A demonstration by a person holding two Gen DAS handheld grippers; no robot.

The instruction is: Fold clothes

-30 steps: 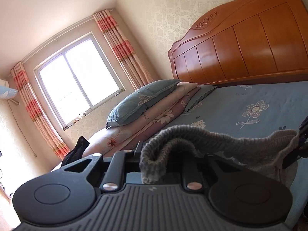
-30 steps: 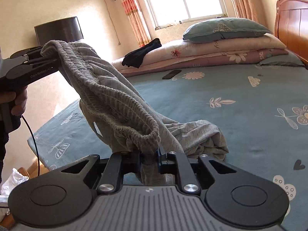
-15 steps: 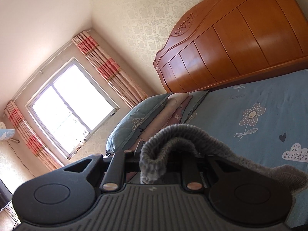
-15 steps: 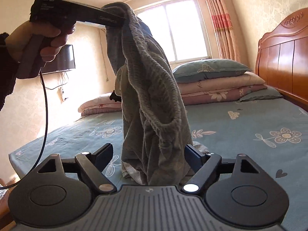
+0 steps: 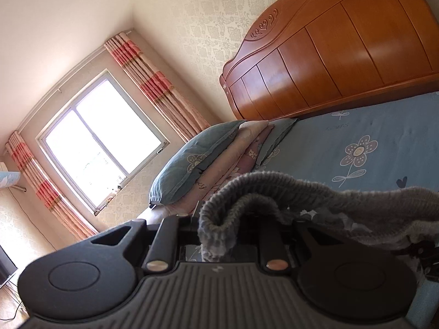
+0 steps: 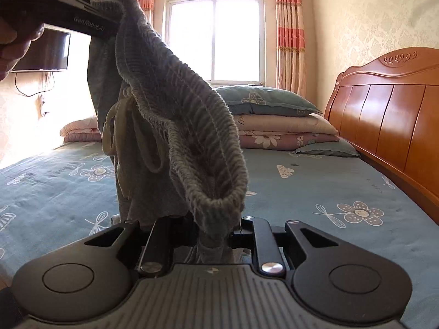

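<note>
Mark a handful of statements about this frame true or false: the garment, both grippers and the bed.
1. The right gripper is shut on the grey ribbed waistband. True.
2. The left gripper hangs open and empty. False: it too is shut on the waistband, seen at top left of the right wrist view.
3. The grey garment lies flat on the bed. False: it hangs in the air between the two grippers.
4. A drawstring dangles inside the waistband. True.
5. The stacked pillows sit beside the wooden headboard. True.
</note>
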